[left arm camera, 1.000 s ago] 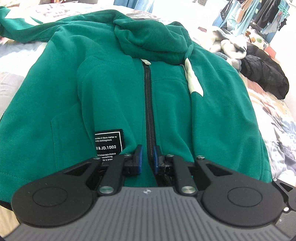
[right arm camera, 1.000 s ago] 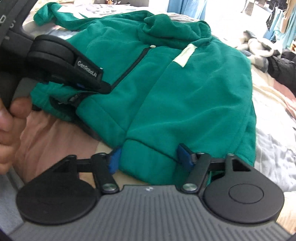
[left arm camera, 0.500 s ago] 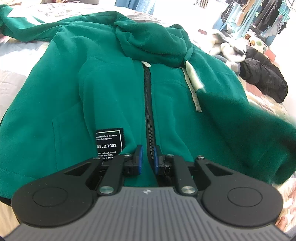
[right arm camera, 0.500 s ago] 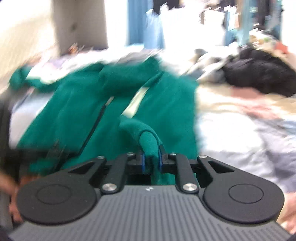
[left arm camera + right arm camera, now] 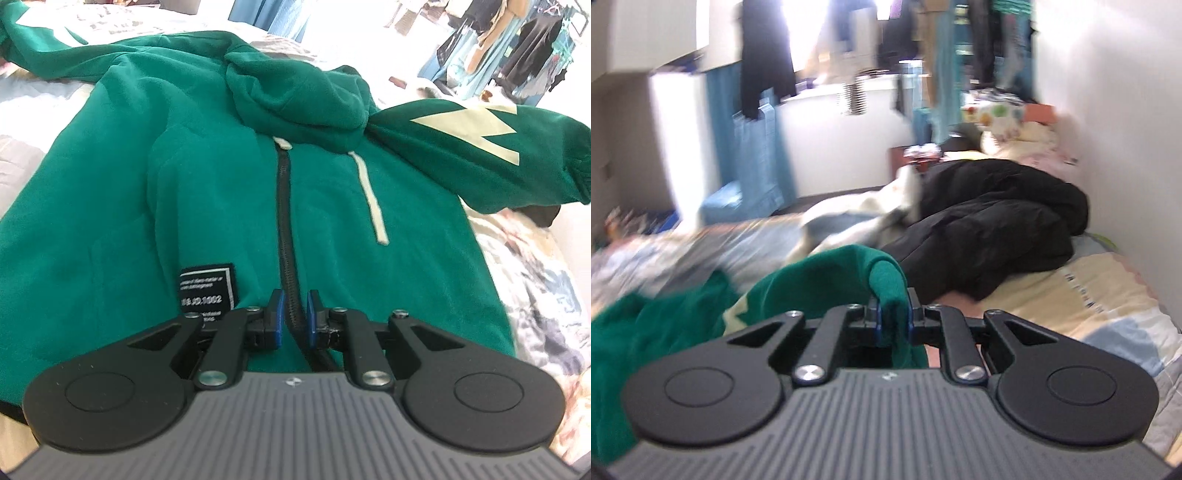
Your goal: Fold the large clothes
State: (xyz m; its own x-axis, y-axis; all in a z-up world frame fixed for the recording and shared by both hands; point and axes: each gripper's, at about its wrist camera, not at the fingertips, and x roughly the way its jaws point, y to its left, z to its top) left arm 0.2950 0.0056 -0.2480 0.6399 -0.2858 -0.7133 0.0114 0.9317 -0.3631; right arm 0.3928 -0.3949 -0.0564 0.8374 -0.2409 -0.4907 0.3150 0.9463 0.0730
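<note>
Green hoodie [image 5: 207, 192] on the bed [image 5: 539, 280], early in the fold.

Left hand-held gripper [image 5: 293, 314] narrowed on the hem at the zipper [image 5: 284, 221], pinning the lower front flat. Body spread face up, hood [image 5: 295, 92] bunched at the collar, far left sleeve [image 5: 48, 55] trailing outward, unfolded. Right sleeve [image 5: 480, 147], with pale emblem, raised off the bed. Right hand-held gripper [image 5: 893, 320] clamped on a pinch of green fabric [image 5: 886, 291], beside a black jacket [image 5: 997, 229]. Judged barely begun: both sleeves, side folds and final halving all left to do.
</note>
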